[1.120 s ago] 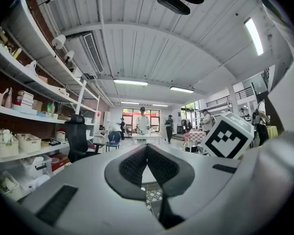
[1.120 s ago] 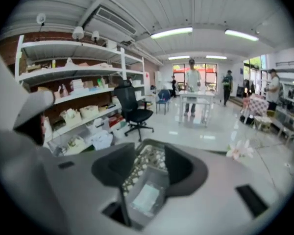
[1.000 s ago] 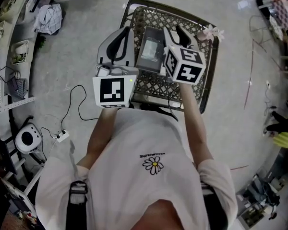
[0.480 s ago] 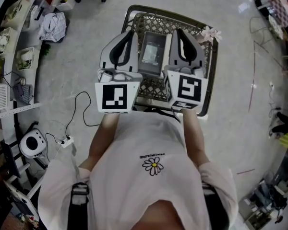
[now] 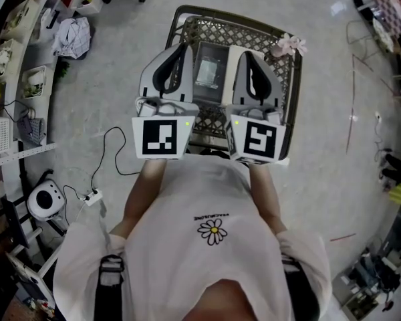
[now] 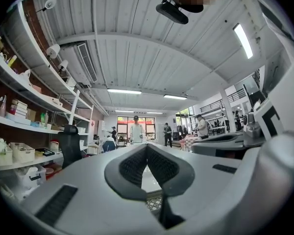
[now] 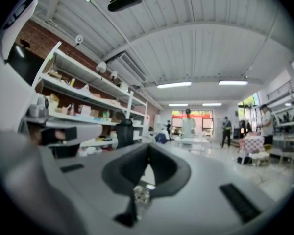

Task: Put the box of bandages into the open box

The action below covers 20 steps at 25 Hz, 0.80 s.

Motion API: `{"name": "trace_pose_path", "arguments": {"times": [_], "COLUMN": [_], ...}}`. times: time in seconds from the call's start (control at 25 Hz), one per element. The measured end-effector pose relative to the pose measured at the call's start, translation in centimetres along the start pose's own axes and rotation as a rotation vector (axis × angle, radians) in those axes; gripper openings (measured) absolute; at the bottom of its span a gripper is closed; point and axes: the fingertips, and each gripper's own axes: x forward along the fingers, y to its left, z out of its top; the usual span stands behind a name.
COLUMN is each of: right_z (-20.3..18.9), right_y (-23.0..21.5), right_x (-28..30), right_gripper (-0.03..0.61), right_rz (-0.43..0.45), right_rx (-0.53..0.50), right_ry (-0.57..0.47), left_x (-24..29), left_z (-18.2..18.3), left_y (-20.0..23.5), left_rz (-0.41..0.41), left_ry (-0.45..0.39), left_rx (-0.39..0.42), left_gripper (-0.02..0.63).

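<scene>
A pale rectangular box [image 5: 209, 72] lies in the wire basket [image 5: 289, 105], with a smaller light packet showing inside it; I cannot tell the bandage box from the open box here. My left gripper [image 5: 179, 45] hovers over the box's left side, and its jaws are shut and empty, as the left gripper view [image 6: 147, 147] confirms. My right gripper [image 5: 244, 53] hangs over the box's right side. It is also shut with nothing held, seen again in the right gripper view [image 7: 148, 147]. Both grippers point level, out across the room.
A pink flower [image 5: 293, 44] is fixed on the basket's far right corner. On the floor at the left lie a cable and power strip [image 5: 87, 191], a round white device [image 5: 39, 196] and a cloth [image 5: 73, 29]. Shelves [image 6: 19, 126] and several distant people [image 7: 188, 124] fill the room.
My right gripper has pulled back from over the box towards my body, turned level and closed its jaws. The box stays in the basket. The left gripper has barely moved.
</scene>
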Motion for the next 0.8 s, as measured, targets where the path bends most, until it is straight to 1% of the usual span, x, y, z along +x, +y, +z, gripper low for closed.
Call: {"name": "trace_pose_path", "arguments": {"times": [0.24, 0.64, 0.8], "right_z": [-0.96, -0.9, -1.0], "right_y": [0.11, -0.29, -0.49], "right_x": [-0.55, -0.92, -1.04], "right_gripper": [0.031, 0.031, 0.031], "right_rz": [-0.008, -0.017, -0.013], "right_rx": [0.016, 0.018, 0.038], "right_ry": [0.02, 0.019, 0.018], "left_x": [-0.31, -0.22, -0.14], "left_z": [-0.02, 0.36, 0.36], "left_y": [0.54, 0.07, -0.18], "left_rz": [0.012, 0.002, -0.004], "left_ry": [-0.008, -0.015, -0.018], "left_rx": [0.009, 0.011, 0.015], "left_gripper": [0.02, 0.02, 0.02]}}
